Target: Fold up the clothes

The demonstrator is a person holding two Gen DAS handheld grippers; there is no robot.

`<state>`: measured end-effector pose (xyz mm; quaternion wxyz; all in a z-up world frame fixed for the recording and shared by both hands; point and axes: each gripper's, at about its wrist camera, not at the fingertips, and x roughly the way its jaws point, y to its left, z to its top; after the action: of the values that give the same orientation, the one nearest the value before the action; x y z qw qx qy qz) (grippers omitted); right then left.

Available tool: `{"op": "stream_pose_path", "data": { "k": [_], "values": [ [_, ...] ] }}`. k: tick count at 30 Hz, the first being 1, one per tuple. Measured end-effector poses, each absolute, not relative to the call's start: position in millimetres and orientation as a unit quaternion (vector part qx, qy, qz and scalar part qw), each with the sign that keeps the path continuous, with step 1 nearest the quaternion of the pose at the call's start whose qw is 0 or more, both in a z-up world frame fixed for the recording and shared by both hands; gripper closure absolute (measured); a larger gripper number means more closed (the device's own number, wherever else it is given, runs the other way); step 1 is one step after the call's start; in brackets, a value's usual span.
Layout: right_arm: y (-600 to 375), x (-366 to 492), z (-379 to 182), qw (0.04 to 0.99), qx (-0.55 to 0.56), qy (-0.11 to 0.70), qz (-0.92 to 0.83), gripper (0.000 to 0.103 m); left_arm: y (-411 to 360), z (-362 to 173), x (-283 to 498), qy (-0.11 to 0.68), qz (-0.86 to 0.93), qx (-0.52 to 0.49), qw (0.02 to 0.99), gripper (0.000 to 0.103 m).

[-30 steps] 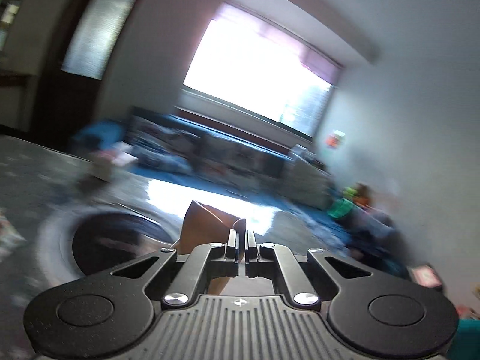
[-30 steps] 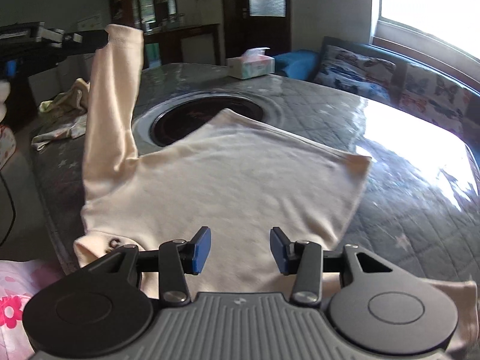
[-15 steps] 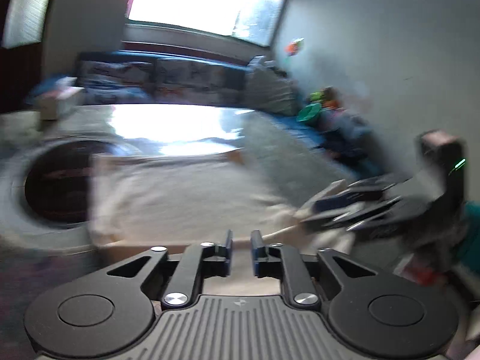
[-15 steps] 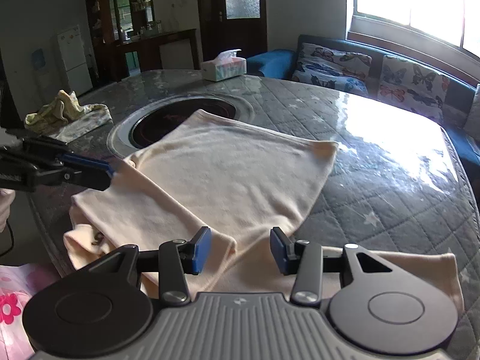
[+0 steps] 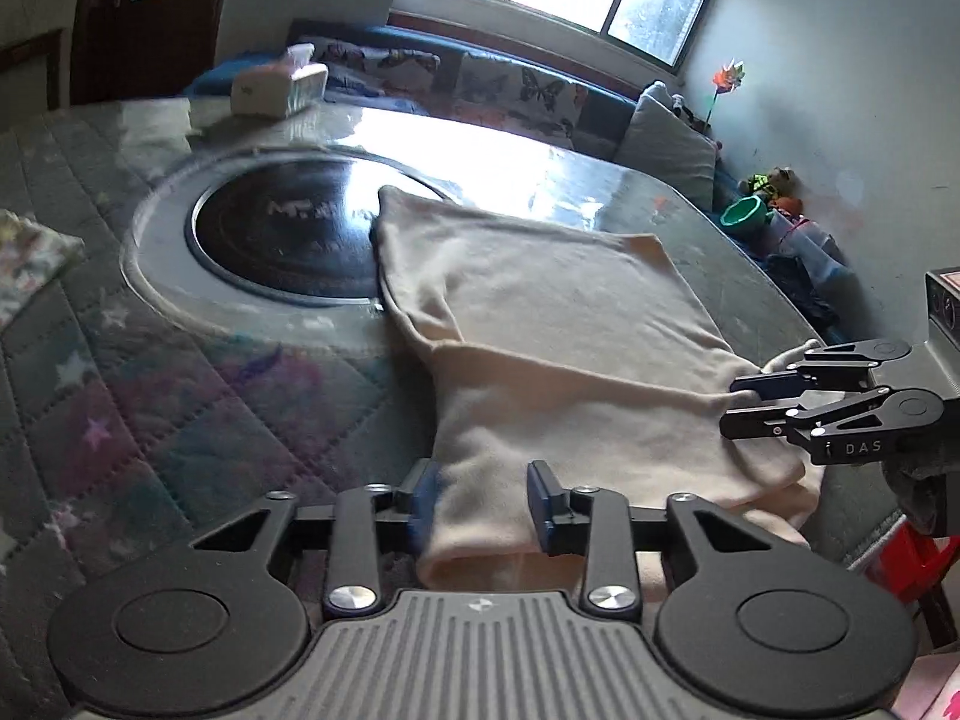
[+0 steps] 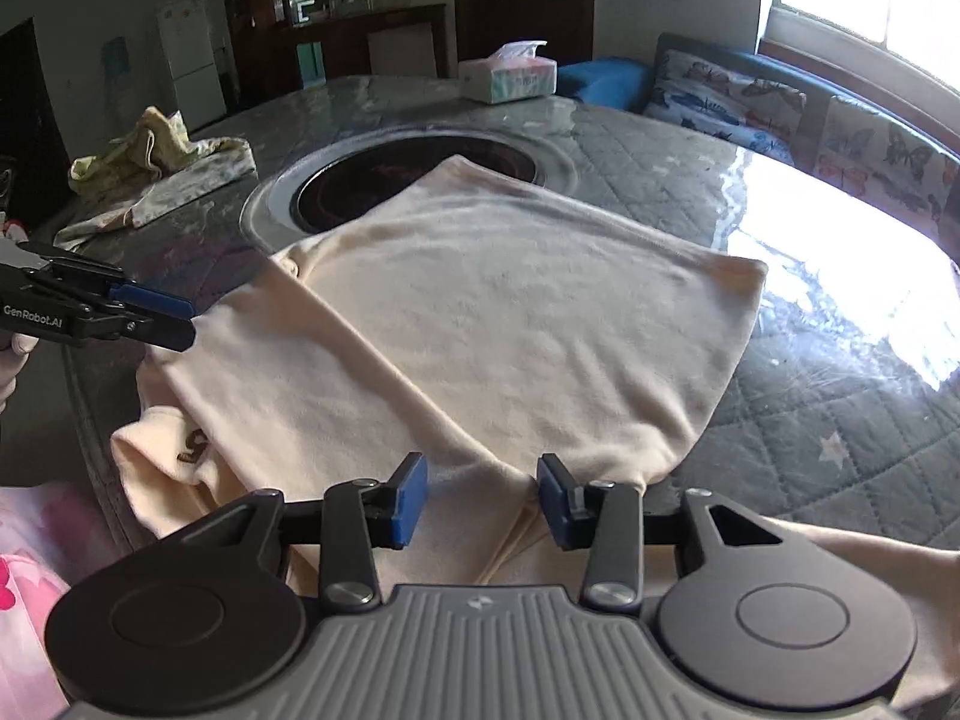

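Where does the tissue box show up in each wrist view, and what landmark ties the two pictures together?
Left wrist view: the tissue box sits upper left, at the table's far edge, beyond the round black cooktop.
Right wrist view: the tissue box sits top centre, again at the far edge beyond the cooktop.
Shared landmark: the cooktop, with a corner of the cream shirt lying over its rim in both.

Cream garment [image 5: 558, 324], sleeve folded across, on quilted bench [image 5: 180, 396]; left gripper [image 5: 480, 501] parted astride sleeve; right gripper [image 5: 735, 402] at its edge; tissue box [image 5: 279, 87] behind.
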<state>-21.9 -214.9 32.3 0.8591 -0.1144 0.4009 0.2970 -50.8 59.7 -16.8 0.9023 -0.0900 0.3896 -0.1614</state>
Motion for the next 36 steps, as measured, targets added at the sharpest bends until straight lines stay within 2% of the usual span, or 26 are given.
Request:
{"op": "stream_pose_path", "data": {
  "k": [2, 4, 8, 11, 14, 22, 29, 34, 36],
  "values": [
    [-214.2, -22.6, 32.2, 0.86, -0.12, 0.4, 0.294, 0.08, 59.3, -17.4, -53.0, 0.39, -0.162, -0.092, 0.902, 0.093],
    [-214.4, -22.1, 35.4, 0.863, -0.123, 0.395, 0.291, 0.09, 61.7, -16.4, -57.1, 0.384, -0.156, -0.098, 0.905, 0.097],
    [-211.8, -24.9, 48.6, 0.874, -0.121, 0.367, 0.296, 0.091, 70.0, -9.1, -69.3, 0.371, -0.145, -0.125, 0.909, 0.097],
    [-209.2, -22.4, 47.7, 0.876, -0.115, 0.359, 0.301, 0.09, 76.1, -16.0, -69.4, 0.391, -0.13, -0.135, 0.901, 0.096],
    [-210.7, -17.7, 37.6, 0.874, -0.11, 0.374, 0.291, 0.085, 81.3, -13.8, -67.5, 0.398, -0.135, -0.144, 0.896, 0.094],
    [-215.7, -32.3, 53.5, 0.871, -0.105, 0.361, 0.316, 0.083, 50.3, 14.4, -37.5, 0.351, -0.2, -0.085, 0.911, 0.092],
    [-208.6, -46.6, 36.3, 0.853, -0.116, 0.388, 0.33, 0.083, 42.7, -23.5, -1.4, 0.391, -0.178, -0.084, 0.899, 0.093],
    [-219.4, -52.7, 37.8, 0.86, -0.096, 0.385, 0.32, 0.083, 41.0, -16.1, -1.7, 0.39, -0.182, -0.085, 0.898, 0.092],
    [-229.9, -55.5, 41.9, 0.869, -0.082, 0.382, 0.305, 0.083, 37.2, -10.8, -1.8, 0.389, -0.185, -0.078, 0.899, 0.086]
  ]
}}
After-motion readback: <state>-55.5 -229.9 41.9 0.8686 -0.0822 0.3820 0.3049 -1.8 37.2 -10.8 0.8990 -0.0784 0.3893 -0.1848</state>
